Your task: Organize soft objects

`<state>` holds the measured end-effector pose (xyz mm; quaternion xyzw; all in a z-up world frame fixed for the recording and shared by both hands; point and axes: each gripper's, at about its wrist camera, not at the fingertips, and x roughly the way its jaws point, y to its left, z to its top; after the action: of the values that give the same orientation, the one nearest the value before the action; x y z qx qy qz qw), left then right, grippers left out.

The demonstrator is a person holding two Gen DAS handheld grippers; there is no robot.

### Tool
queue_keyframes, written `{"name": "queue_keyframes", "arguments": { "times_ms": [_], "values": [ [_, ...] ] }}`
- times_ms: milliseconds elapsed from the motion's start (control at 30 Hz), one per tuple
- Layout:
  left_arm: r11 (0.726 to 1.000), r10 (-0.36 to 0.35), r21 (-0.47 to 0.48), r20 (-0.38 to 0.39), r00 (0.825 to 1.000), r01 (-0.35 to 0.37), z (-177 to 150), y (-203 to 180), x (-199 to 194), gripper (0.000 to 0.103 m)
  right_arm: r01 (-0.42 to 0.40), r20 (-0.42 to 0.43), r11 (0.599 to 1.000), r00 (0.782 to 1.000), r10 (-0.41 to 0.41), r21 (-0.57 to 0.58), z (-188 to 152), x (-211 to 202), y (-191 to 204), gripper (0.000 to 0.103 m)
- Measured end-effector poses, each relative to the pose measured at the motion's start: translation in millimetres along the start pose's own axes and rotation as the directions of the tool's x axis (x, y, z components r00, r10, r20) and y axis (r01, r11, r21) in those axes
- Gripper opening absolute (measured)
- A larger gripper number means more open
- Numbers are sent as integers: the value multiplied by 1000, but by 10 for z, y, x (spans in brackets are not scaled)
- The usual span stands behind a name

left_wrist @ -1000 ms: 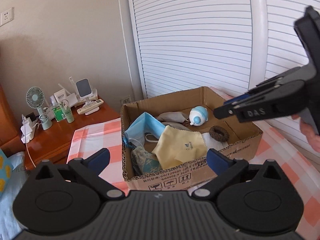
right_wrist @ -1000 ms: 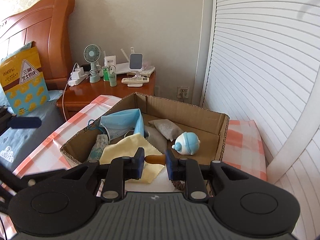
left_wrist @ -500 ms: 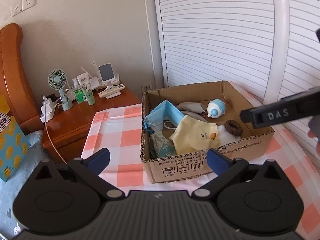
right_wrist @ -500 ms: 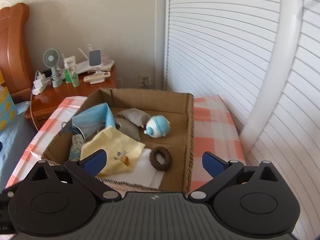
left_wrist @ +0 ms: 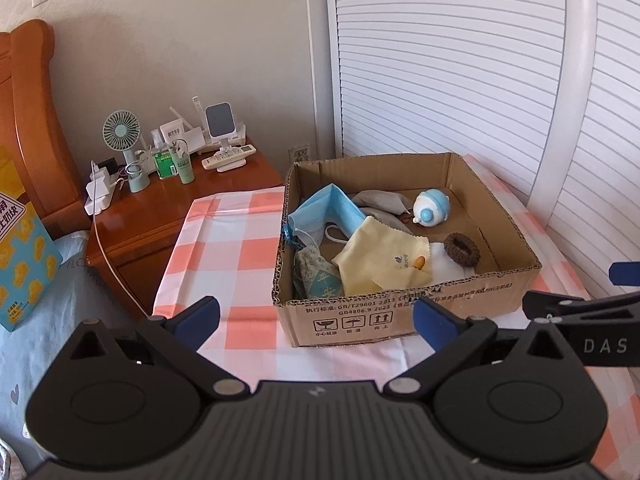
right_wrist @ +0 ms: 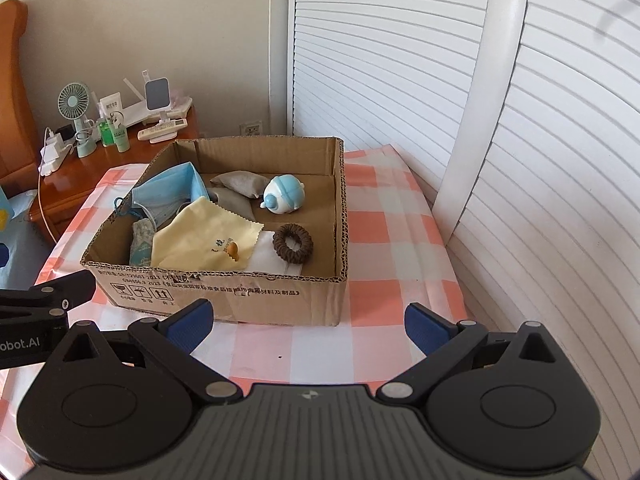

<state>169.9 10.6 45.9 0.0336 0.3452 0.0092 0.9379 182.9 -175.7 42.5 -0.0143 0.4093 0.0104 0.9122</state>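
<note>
A cardboard box (left_wrist: 404,318) (right_wrist: 240,292) stands on the checked tablecloth. It holds a blue face mask (left_wrist: 328,216) (right_wrist: 172,190), a yellow cloth (left_wrist: 384,260) (right_wrist: 200,240), a brown hair tie (left_wrist: 462,249) (right_wrist: 293,242), a blue and white toy (left_wrist: 432,208) (right_wrist: 284,194), grey pouches (right_wrist: 238,182) and a patterned sachet (left_wrist: 320,280). My left gripper (left_wrist: 316,318) is open and empty in front of the box. My right gripper (right_wrist: 306,322) is open and empty, also in front of the box.
A wooden nightstand (left_wrist: 160,208) at the left carries a small fan (left_wrist: 120,136), bottles, a remote and a charger. White louvred doors (left_wrist: 460,60) stand behind the box. A bed with a yellow and blue bag (left_wrist: 20,248) lies at far left.
Both grippers have pulled back from the box. The right gripper has opened and now sits low beside the left one. The brown hair tie now lies in the box.
</note>
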Motion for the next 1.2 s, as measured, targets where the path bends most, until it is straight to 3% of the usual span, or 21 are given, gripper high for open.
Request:
{"name": "queue_keyframes", "arguments": {
  "times_ms": [1200],
  "values": [
    [1000, 9, 9, 4, 1000, -9, 17, -66, -85, 102, 7, 22, 1000, 1000, -8, 10, -10, -101, -41, 103]
  ]
}}
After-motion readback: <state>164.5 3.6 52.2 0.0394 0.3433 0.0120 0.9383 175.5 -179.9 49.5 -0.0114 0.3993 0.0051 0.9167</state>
